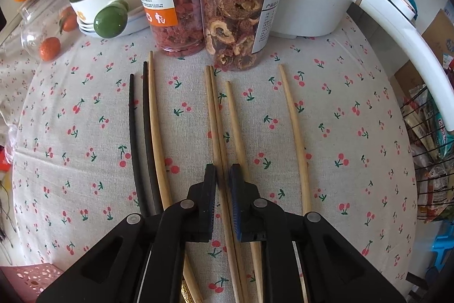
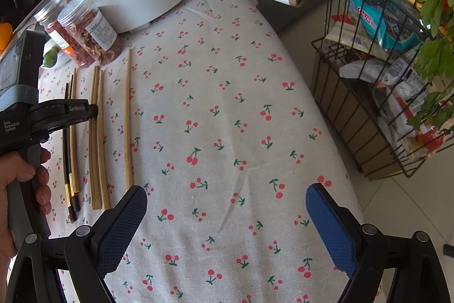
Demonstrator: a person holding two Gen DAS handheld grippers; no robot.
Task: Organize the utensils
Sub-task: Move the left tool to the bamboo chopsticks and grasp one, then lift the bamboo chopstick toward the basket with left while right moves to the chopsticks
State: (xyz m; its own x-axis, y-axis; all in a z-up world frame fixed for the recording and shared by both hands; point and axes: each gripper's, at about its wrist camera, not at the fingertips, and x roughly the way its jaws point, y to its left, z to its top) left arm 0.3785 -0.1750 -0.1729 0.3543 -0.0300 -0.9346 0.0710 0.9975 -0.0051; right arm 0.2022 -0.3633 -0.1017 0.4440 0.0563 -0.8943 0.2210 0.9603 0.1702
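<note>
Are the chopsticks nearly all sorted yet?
About halfway. The two black chopsticks lie side by side, and the left gripper is pinching a wooden pair. Three loose wooden chopsticks lie unpaired, one right beside the black ones. The right gripper hangs open, holding nothing.

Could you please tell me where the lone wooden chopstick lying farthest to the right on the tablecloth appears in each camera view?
Left wrist view: the lone wooden chopstick lies right of centre, right of the left tongs.
Right wrist view: the same chopstick lies left of centre, running up from the inner finger of the right tongs.
Shared landmark: the jar of dried fruit slices beyond the chopstick tips.
</note>
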